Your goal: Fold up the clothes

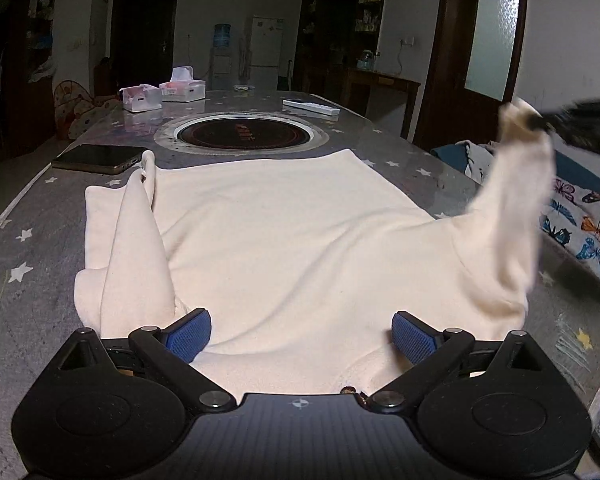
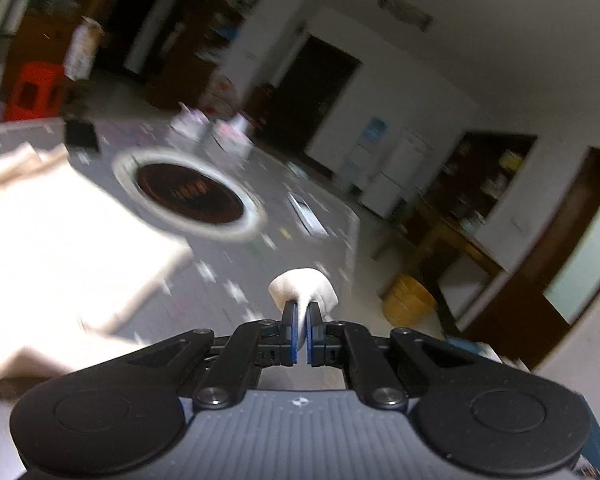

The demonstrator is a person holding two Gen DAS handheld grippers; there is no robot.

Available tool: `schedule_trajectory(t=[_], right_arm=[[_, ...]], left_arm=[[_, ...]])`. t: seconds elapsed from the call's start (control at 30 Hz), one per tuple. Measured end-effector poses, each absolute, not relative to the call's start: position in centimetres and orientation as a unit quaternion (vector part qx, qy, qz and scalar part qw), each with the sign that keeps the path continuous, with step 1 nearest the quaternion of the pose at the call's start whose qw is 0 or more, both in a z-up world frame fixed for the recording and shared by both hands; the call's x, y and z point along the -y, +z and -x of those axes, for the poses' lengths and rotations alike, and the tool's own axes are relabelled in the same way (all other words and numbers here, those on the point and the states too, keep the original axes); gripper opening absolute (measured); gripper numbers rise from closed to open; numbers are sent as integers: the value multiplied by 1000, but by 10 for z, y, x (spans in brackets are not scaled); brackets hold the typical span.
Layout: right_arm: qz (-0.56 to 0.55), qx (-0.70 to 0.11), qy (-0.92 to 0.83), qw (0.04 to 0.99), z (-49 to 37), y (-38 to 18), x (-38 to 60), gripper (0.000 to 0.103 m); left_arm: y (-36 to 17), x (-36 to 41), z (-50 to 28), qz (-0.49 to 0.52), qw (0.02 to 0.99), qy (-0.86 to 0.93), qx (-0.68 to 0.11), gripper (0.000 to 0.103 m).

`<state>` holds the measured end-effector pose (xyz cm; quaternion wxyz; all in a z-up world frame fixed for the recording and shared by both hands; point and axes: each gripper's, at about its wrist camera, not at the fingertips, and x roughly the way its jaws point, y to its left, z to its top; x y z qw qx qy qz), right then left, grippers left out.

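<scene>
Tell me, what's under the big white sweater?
The sweater lies on the grey star-patterned table. Stars show around it; whatever is beneath is covered. One sleeve is lifted off by the right gripper.

left gripper (image 1: 300, 334): black body, 2 round discs, blue textured pads (image 1: 188, 336), silver screws, ribbed grey plate, crosshair mark lower centre | right gripper (image 2: 300, 334): same black linkages, blue pads, grey ribbed plate

light: dim room | left view: sharp, fisheye-bent edges | right view: motion-blurred, cloth overexposed
</scene>
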<state>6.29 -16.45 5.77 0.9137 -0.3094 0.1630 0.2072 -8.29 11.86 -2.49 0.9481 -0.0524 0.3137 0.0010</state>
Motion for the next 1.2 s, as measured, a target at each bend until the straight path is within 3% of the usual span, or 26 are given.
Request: schedule_trajectory(t=[0.33, 0.37, 0.43, 0.47, 0.5, 0.73, 0.8, 1.03, 1.2], right_arm=[[224, -265, 134, 928, -68, 2, 236, 12], [212, -264, 138, 931, -65, 4, 237, 17], [186, -261, 149, 936, -57, 8, 241, 37], [172, -259, 160, 937, -52, 10, 242, 52], [161, -256, 170, 938, -50, 11, 241, 57], [106, -288, 225, 925, -61, -2, 222, 72], [103, -296, 226, 923, -68, -8, 217, 83], [97, -318, 210, 920, -85, -24, 214, 95], [110, -305, 225, 919, -78, -18, 207, 103]], left_arm=[[-26, -112, 80, 27, 945, 3, -326, 102], [-26, -112, 80, 26, 945, 4, -326, 103], [-26, -112, 79, 25, 944, 4, -328, 103], [-26, -112, 79, 24, 944, 4, -328, 103], [-26, -111, 79, 23, 944, 5, -329, 103], [-9, -103, 83, 25, 945, 13, -326, 102], [-3, -97, 86, 20, 948, 7, -318, 102], [4, -63, 80, -3, 951, -35, -306, 101], [2, -37, 68, -18, 950, -68, -303, 94]])
